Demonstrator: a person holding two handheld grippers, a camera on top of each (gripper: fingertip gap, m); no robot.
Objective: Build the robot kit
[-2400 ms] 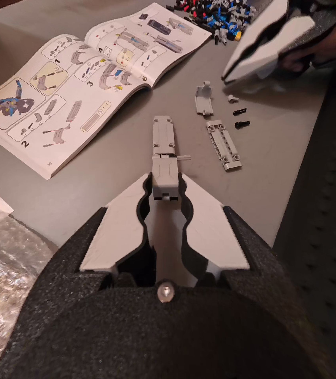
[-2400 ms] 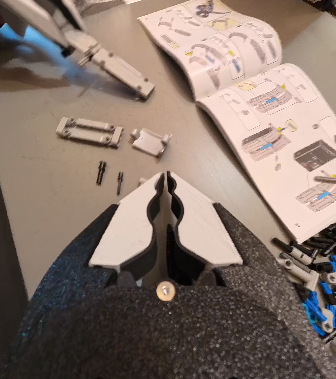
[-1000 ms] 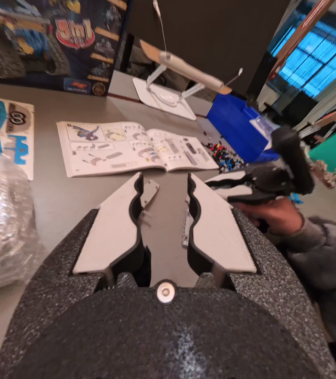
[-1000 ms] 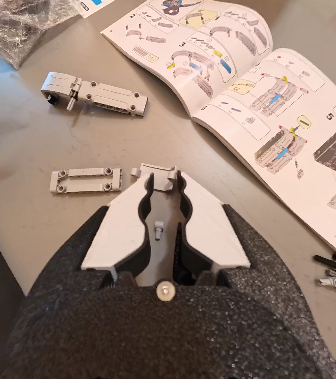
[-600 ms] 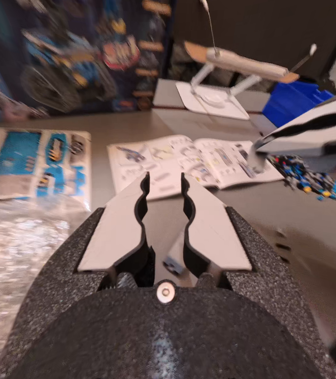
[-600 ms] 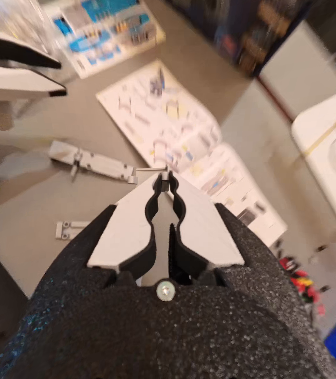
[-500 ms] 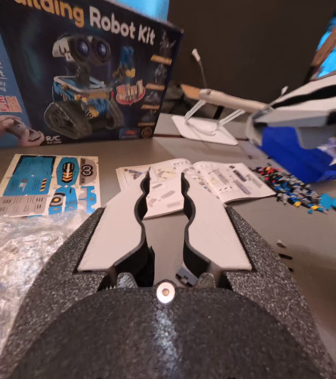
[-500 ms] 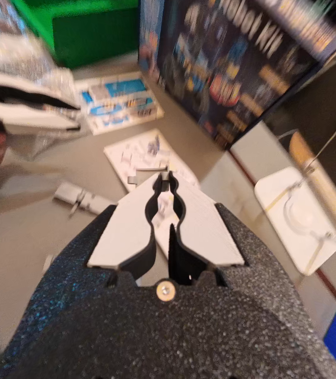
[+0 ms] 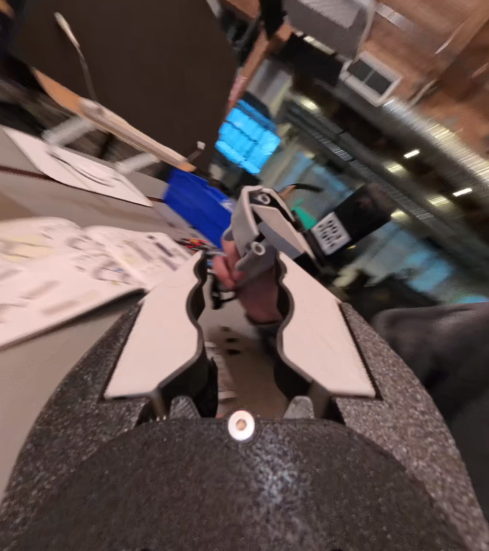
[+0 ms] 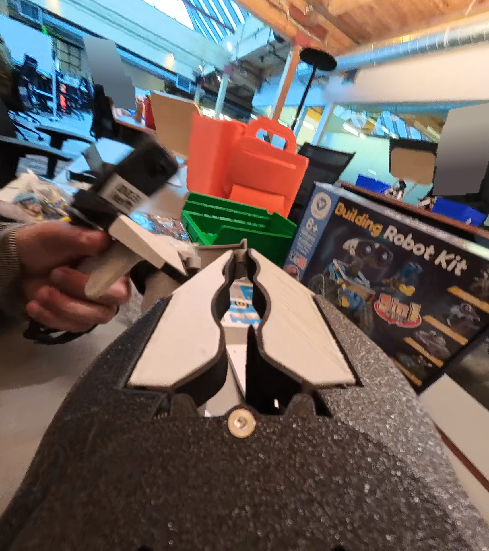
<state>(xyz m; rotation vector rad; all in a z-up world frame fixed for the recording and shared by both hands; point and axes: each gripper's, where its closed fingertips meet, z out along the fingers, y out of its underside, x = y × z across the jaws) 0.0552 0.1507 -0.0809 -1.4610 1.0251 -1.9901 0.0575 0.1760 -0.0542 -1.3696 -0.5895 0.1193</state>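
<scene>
The right gripper [image 10: 240, 257] is clenched on a small flat grey plastic building piece [image 10: 222, 246]. The piece is pinched at the very fingertips and juts out to the left of them, lifted well above the grey table [image 9: 13, 387]. In the left wrist view the same piece [image 9: 250, 256] sits just beyond the left gripper [image 9: 240, 258], in line with the gap between its fingers. The left gripper's jaws stand apart with nothing between them. In the right wrist view a hand [image 10: 67, 277] holds the left gripper on the left, its tips close beside the piece; whether they touch cannot be told.

Half a second ago the left jaws stood closer together and the right gripper was far off to the right. One second ago the piece lay flat on the table.

An open white instruction booklet [image 9: 58, 268] lies to the left on the table, with a blue bin [image 9: 195, 202] beyond it. Far behind the right gripper stand a dark printed cardboard kit box [image 10: 386, 283], a green plastic bin [image 10: 231, 220] and an orange bag [image 10: 246, 161]. The left wrist view is blurred.
</scene>
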